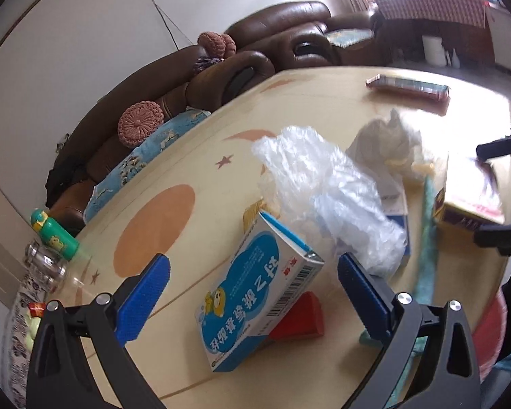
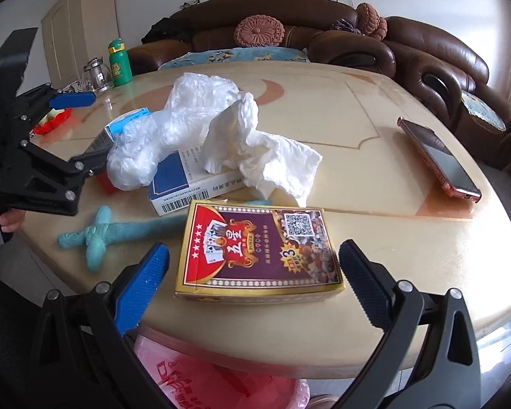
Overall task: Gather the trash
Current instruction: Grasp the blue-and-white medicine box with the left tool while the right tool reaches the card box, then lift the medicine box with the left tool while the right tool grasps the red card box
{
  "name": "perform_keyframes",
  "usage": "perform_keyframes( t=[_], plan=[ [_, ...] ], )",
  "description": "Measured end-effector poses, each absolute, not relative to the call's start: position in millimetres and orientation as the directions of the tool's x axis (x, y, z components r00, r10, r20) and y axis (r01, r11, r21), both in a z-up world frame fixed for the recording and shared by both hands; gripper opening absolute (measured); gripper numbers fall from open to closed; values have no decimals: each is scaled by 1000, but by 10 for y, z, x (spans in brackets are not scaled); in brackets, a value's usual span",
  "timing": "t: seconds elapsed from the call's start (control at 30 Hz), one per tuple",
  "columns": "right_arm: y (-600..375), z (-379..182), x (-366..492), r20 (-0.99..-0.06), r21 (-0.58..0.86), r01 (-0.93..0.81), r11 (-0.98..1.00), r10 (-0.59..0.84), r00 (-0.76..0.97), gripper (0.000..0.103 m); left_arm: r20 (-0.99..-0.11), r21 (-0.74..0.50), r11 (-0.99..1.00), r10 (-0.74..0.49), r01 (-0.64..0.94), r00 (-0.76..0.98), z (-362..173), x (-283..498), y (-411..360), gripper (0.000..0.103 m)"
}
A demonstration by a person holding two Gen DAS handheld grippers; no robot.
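- My left tongs (image 1: 253, 294) stand wide open with nothing between the pads; the blue-and-white medicine box (image 1: 255, 301) sits low centre in the left wrist view, leaning on a red block (image 1: 301, 317), its long axis running from lower left to upper right of that frame, its opened flap end pointing up.
- Just right of it, the crumpled clear plastic bag (image 1: 327, 191) lies draped over things on the surface (image 1: 194, 156). My worry: closing on the tilted box could catch the bag or tip the box off the block.
- In the right wrist view, the crumpled white tissue (image 2: 255, 146) rests at centre on a blue carton (image 2: 184, 180).
- Below it, the playing-card box (image 2: 259, 255) lies flat near the bottom edge of the surface, long axis left to right in the frame. My right tongs (image 2: 253, 274) are wide open and empty, pads either side of it.
- Risks here, I judge: nudging that box over the edge beside the pink-lined bin (image 2: 221, 385), or binning non-trash like the phone (image 2: 439, 156) at right.
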State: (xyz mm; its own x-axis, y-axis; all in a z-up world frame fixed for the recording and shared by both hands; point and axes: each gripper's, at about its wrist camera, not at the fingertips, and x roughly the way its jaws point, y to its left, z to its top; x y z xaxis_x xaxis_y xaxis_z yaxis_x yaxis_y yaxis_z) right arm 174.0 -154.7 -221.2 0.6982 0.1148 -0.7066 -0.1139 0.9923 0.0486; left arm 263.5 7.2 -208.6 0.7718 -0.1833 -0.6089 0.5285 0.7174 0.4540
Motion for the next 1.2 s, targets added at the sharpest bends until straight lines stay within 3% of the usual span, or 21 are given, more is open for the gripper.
perform_keyframes(
  t=[0.27, 0.4, 0.53, 0.6, 0.83, 1.0, 1.2],
  plan=[
    [-1626, -2260, 1761, -709, 79, -92, 993, 121, 695, 97, -622, 480, 693, -164, 538, 766, -2171, 2659, 27, 96],
    [-1611, -2270, 1767, -708, 69, -90, 994, 112, 697, 97, -664, 454, 693, -157, 561, 731, -2235, 2729, 24, 72],
    [-1617, -2271, 1766, -705, 70, -87, 994, 111, 701, 97, -694, 428, 701, -150, 571, 704, -2276, 2814, 42, 65],
    [-1626, -2270, 1766, -702, 73, -82, 994, 110, 703, 97, -703, 404, 713, -159, 573, 693, -2260, 2842, 47, 57],
    [-1617, -2281, 1782, -701, 72, -78, 994, 106, 705, 97, -701, 395, 725, -159, 564, 695, -2221, 2851, 80, 50],
    [-1577, -2327, 1803, -713, 53, -77, 996, 92, 695, 97, -688, 375, 747, -173, 548, 705, -2146, 2823, 105, 39],
    [-1583, -2317, 1799, -709, 43, -73, 996, 82, 700, 97, -687, 363, 756, -178, 545, 704, -2112, 2790, 136, 39]
  ],
)
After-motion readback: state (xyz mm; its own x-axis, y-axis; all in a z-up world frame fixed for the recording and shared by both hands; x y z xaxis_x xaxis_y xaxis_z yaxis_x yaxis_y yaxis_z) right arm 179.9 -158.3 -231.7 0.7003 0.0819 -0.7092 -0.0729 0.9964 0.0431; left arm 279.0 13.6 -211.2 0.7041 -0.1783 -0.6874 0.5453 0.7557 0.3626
